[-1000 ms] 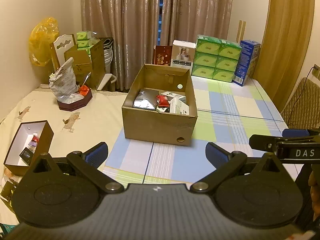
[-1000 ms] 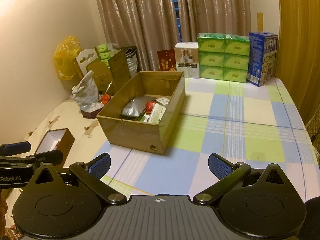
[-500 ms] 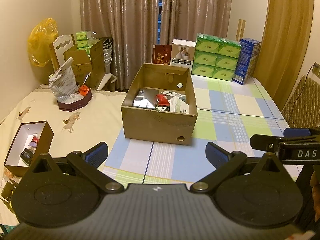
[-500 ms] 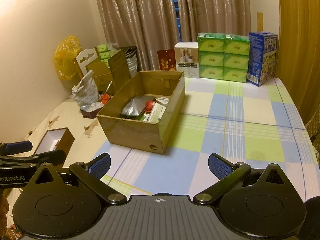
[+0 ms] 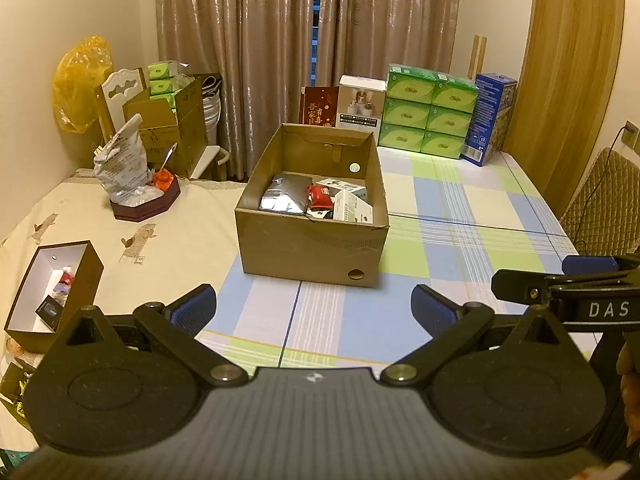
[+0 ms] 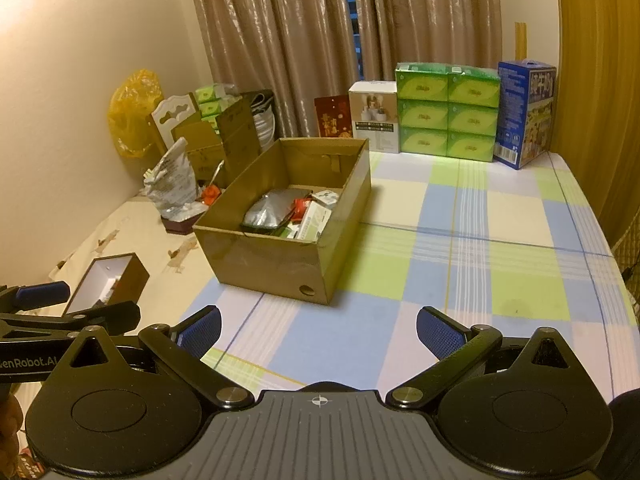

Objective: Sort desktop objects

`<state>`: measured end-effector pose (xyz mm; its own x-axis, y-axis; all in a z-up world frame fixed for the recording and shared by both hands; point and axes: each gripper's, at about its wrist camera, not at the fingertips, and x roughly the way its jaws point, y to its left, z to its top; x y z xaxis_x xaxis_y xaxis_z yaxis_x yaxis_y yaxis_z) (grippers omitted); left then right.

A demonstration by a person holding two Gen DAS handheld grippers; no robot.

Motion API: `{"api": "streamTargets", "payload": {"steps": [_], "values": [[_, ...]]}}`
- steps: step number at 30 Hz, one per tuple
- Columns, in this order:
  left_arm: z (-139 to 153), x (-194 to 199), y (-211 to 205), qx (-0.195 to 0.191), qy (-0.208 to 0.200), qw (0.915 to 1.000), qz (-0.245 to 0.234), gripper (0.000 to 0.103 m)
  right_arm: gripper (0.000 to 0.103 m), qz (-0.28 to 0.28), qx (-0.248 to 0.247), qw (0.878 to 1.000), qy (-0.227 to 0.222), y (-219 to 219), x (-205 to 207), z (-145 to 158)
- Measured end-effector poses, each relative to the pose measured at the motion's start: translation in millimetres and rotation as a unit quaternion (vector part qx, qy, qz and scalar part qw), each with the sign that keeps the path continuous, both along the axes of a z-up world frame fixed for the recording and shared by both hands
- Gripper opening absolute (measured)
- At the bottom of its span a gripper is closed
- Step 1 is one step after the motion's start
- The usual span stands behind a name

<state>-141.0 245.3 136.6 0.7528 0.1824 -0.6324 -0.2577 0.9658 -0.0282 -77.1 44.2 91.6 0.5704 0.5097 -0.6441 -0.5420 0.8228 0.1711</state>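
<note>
So both grippers are empty: left gripper (image 5: 314,308) and right gripper (image 6: 318,330) hover with jaws spread wide over the checked tablecloth (image 6: 500,248). Just ahead sits the open cardboard box (image 5: 308,246), matte and a bit dented, already holding a crinkly silver pouch (image 5: 284,200), a red packet (image 5: 320,196) and white cartons. Looks mostly done to me; maybe the small dark box (image 5: 86,276) off left remains.
</note>
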Motion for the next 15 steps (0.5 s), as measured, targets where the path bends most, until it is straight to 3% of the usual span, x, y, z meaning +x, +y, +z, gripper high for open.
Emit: {"api": "streamTargets", "payload": {"steps": [15], "values": [[-0.6, -2.1, 3.4, 0.007, -0.005, 0.9999, 0.011, 0.102, 0.101, 0.0, 0.0, 1.0, 0.0, -0.3, -0.8, -2.9]]}}
